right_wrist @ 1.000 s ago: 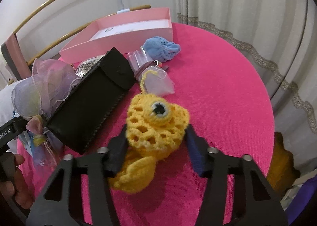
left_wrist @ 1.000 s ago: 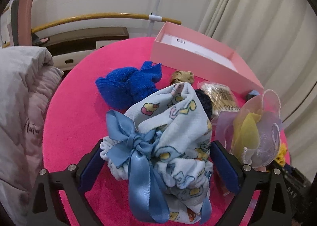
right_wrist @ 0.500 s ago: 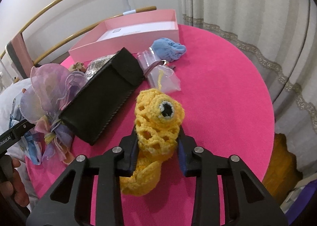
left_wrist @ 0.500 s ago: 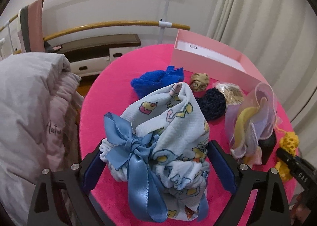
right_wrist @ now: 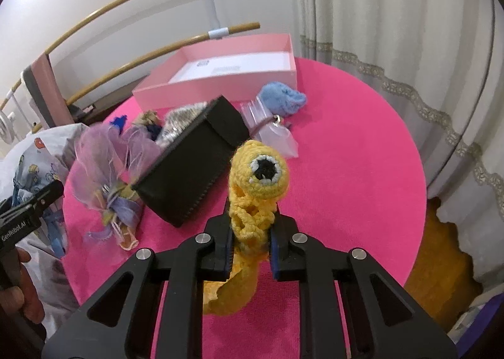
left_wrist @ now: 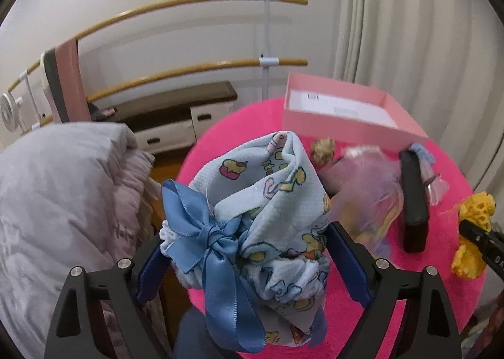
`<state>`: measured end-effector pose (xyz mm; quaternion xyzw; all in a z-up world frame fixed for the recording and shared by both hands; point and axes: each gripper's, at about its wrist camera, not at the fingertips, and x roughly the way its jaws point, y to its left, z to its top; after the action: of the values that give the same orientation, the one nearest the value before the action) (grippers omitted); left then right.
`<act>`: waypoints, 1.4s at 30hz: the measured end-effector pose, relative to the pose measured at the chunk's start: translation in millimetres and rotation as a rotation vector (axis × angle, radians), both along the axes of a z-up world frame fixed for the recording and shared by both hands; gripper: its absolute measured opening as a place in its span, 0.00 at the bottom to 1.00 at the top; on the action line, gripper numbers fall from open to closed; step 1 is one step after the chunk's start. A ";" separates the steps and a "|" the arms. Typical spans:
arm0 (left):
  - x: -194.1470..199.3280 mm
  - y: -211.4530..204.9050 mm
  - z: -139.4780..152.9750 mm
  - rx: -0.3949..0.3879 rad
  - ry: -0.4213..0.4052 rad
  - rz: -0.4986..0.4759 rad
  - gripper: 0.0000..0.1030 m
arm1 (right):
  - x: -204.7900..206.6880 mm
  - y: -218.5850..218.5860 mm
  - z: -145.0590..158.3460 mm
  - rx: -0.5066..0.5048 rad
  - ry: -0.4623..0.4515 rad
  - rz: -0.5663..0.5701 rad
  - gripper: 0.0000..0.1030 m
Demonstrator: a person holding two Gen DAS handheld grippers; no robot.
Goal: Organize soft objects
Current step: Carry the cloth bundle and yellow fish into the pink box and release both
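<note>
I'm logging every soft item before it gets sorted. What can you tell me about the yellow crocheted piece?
The yellow crocheted piece is knitted from soft yarn, with an open lattice body and a rounded head bearing one black eye ringed in white. The right gripper has just closed its jaws on its middle, squeezing the lattice narrow. The head stands upright above the jaws; a solid yellow tail curls down below them. It hangs lifted above the pink tablecloth, touching only the jaws. The left wrist view shows it at the right edge.

Pink round table (right_wrist: 346,138) bears box (right_wrist: 220,88), seemingly pouch (right_wrist: 195,163).
</note>
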<state>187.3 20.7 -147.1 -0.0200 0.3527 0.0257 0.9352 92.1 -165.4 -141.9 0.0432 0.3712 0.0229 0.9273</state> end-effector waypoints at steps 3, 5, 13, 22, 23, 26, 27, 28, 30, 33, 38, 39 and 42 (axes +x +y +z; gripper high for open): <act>-9.3 3.7 19.4 0.006 -0.044 0.003 0.86 | -0.4 1.9 11.0 0.011 -0.021 0.020 0.15; -13.5 5.8 30.6 0.008 -0.069 0.003 0.86 | -0.7 2.2 16.7 0.013 -0.032 0.027 0.15; -13.2 -2.9 55.8 -0.010 -0.101 -0.045 0.86 | 13.1 9.7 42.9 0.005 -0.082 0.073 0.15; 35.5 -19.4 75.0 -0.020 -0.111 -0.082 0.87 | 60.6 8.7 80.2 0.001 -0.137 0.107 0.15; 43.2 -21.1 79.4 -0.021 -0.115 -0.086 0.87 | 65.3 8.0 82.4 0.002 -0.140 0.110 0.15; 64.5 -22.9 88.8 -0.023 -0.127 -0.100 0.87 | 89.3 5.6 97.9 0.000 -0.155 0.118 0.15; 73.2 -23.6 93.1 -0.026 -0.132 -0.106 0.87 | 98.1 5.2 103.1 -0.001 -0.159 0.121 0.15; 82.8 -24.4 97.4 -0.027 -0.137 -0.112 0.87 | 109.0 3.6 108.5 0.004 -0.161 0.124 0.15; 104.2 -24.8 103.7 -0.029 -0.140 -0.123 0.87 | 131.1 1.4 118.7 0.010 -0.160 0.125 0.16; 138.2 -27.7 109.8 -0.049 -0.119 -0.156 0.87 | 165.9 -0.4 127.4 0.004 -0.142 0.126 0.16; 200.6 -28.6 108.8 -0.049 -0.059 -0.186 0.87 | 232.9 -3.1 124.0 -0.001 -0.063 0.121 0.17; 210.3 -29.5 106.0 -0.049 -0.045 -0.196 0.87 | 248.0 -4.0 120.4 -0.001 -0.039 0.118 0.17; 239.0 -36.1 99.1 -0.049 -0.003 -0.222 0.87 | 283.5 -11.8 108.3 0.010 0.021 0.101 0.17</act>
<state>426.3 -15.4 -48.0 -0.0038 0.3520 -0.0867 0.9320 375.7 -177.2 -33.6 0.0291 0.3824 0.0712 0.9208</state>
